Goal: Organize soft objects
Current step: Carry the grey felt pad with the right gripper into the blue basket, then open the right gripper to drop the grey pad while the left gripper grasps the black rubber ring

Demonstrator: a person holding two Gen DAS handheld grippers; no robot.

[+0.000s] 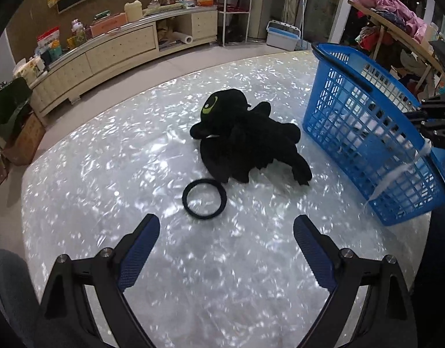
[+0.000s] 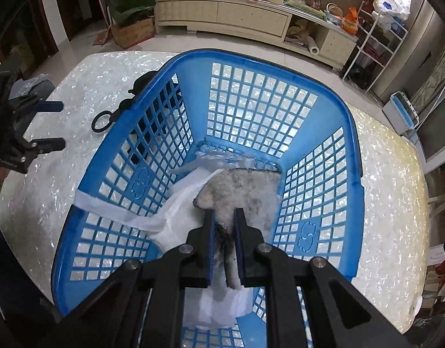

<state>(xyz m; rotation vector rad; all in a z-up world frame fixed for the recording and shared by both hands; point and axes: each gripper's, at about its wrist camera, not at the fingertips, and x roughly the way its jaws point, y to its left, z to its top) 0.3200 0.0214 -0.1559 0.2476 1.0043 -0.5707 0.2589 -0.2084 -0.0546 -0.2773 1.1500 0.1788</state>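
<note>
A blue basket [image 1: 353, 121] stands on the pearly table [image 1: 106, 174], at its right side. My right gripper [image 2: 224, 214] reaches down inside the basket [image 2: 251, 58], shut on a grey-white fuzzy cloth [image 2: 245, 185]. Under that cloth lies a white cloth [image 2: 176, 211], one strip of it draped over the near rim. A black plush toy [image 1: 245, 136] with a green eye lies left of the basket. A black ring band [image 1: 205, 216] lies just in front of the toy. My left gripper [image 1: 226, 226] hangs open a little short of the ring, nothing between its fingers.
A long cream cabinet [image 1: 121, 49] loaded with clutter runs behind the table, with a white wire rack [image 1: 237, 8] beside it. A clothes rack [image 1: 396, 20] piled with garments stands at the far right. A cardboard box [image 2: 132, 32] sits on the floor.
</note>
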